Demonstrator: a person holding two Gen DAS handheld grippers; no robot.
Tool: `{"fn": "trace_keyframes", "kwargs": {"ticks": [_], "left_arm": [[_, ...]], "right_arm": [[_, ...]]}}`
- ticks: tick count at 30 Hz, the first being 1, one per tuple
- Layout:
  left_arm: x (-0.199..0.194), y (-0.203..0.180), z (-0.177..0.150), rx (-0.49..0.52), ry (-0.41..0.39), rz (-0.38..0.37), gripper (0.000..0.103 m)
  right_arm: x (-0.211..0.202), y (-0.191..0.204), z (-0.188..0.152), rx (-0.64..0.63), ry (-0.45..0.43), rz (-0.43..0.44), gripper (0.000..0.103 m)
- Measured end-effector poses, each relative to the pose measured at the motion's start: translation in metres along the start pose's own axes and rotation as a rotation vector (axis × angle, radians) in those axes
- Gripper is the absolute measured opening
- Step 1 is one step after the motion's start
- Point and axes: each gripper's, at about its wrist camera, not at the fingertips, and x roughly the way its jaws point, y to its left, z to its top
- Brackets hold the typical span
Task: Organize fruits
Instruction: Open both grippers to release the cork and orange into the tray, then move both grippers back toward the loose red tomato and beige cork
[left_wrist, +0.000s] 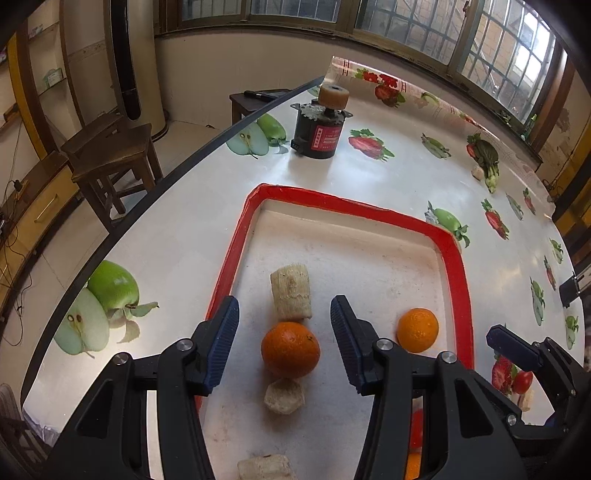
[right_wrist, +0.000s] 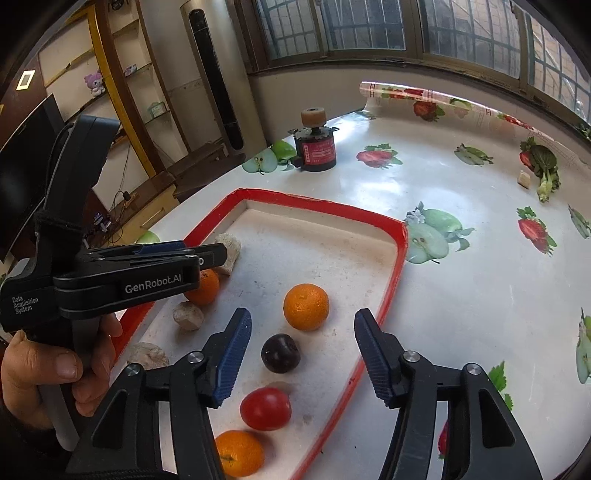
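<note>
A red-rimmed white tray (left_wrist: 458, 266) (right_wrist: 400, 236) lies on the fruit-print table. In the left wrist view my left gripper (left_wrist: 284, 314) is open above an orange (left_wrist: 290, 349), with a pale banana piece (left_wrist: 291, 293) just beyond and another pale chunk (left_wrist: 284, 396) nearer. A second orange (left_wrist: 418, 329) lies to the right. In the right wrist view my right gripper (right_wrist: 303, 328) is open over a dark plum (right_wrist: 280, 353), with an orange (right_wrist: 306, 306) beyond, a red tomato (right_wrist: 265, 408) and another orange (right_wrist: 239, 452) nearer. The left gripper (right_wrist: 207, 258) shows at left.
A black motor with a tan roller (left_wrist: 320, 127) (right_wrist: 316, 147) stands at the table's far side. A small pale piece (right_wrist: 523, 179) lies near the far right. Wooden stools (left_wrist: 110, 155) stand beyond the table's left edge. Windows line the back wall.
</note>
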Motion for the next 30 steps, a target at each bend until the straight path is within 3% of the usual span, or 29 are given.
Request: {"fn": "trace_keyframes", "kwargs": {"ticks": [13, 16, 30], "left_arm": [[-0.058, -0.032, -0.023, 0.052, -0.158, 0.0, 0.05], [-0.063, -0.042, -0.027, 0.078, -0.167, -0.003, 0.056], [-0.077, -0.081, -0.045, 0.137, -0.166, -0.056, 0.056]], "right_arm": [[-0.068, -0.029, -0.033, 0.064, -0.071, -0.033, 0.061], [-0.08, -0.037, -0.042, 0.078, -0.08, -0.052, 0.061], [-0.12, -0.083, -0.084, 0.169, -0.095, -0.126, 0.061]]}}
